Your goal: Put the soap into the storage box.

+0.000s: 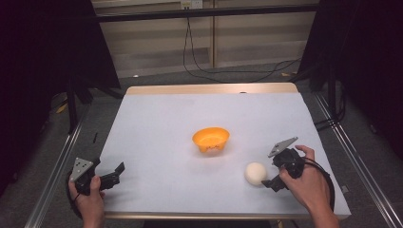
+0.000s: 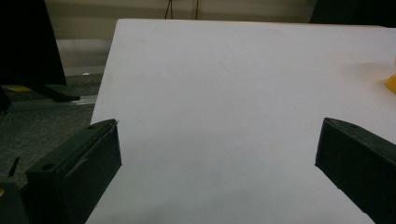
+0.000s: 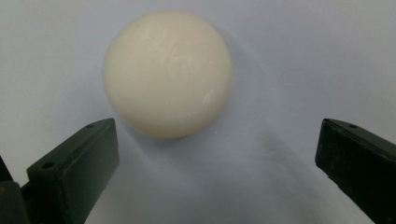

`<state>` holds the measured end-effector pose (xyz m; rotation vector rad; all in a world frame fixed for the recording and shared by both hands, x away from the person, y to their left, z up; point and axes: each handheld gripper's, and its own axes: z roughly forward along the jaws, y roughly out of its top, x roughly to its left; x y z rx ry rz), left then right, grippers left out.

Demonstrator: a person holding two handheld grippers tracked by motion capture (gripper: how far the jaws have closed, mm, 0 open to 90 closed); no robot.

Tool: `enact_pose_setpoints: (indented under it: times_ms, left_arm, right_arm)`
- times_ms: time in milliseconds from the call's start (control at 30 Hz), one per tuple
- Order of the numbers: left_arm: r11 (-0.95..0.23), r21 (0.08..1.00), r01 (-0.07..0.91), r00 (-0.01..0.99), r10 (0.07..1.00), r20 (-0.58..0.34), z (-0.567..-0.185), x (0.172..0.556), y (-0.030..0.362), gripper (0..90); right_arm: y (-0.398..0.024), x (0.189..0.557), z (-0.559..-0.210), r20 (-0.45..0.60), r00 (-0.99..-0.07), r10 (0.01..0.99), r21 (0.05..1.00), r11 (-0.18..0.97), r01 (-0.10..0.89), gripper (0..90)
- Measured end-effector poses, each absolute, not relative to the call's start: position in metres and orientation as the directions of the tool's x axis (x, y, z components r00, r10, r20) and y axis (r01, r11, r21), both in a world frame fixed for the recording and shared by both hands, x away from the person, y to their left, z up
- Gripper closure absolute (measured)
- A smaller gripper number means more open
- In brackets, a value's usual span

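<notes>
— On the tabletop, seen from above: an orange bowl sits near the middle, and a cream ball lies nearer the person, to the bowl's right. The right hand-held gripper is right beside that ball.

— And the left hand-held gripper?

— Parked near the front left corner, well apart from both things. Waiting its turn, I'd judge.

— Left gripper view?

— Jaws spread wide over bare tabletop, nothing between them. A sliver of the orange bowl peeks in at the right edge.

— Right gripper view?

— The cream ball lies just beyond the jaws, which stand wide apart, not touching it. It's nearer the left jaw than centred. Looks lined up for a grasp; being round, it could roll if nudged.
</notes>
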<state>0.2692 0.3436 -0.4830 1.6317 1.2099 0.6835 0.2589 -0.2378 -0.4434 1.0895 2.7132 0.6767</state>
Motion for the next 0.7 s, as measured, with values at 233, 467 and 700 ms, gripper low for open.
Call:
enact_pose_setpoints:
  times_ms: [233, 467, 700]
  left_arm:
    - [-0.049, 0.917, 0.396, 0.352, 0.930, -0.103, -0.483, 0.269, 0.344, 0.0]
    - [-0.054, 0.917, 0.396, 0.348, 0.932, -0.096, -0.483, 0.269, 0.344, 0.0]
    - [-0.055, 0.916, 0.397, 0.345, 0.934, -0.093, -0.483, 0.269, 0.345, 0.0]
  right_arm:
    - [-0.225, 0.261, -0.448, 0.056, -0.743, 0.666, 0.447, 0.649, 0.616, 0.0]
    - [-0.213, 0.266, -0.452, 0.081, -0.762, 0.642, 0.449, 0.659, 0.603, 5.6]
    - [-0.205, 0.269, -0.454, 0.080, -0.774, 0.628, 0.447, 0.671, 0.591, 15.1]
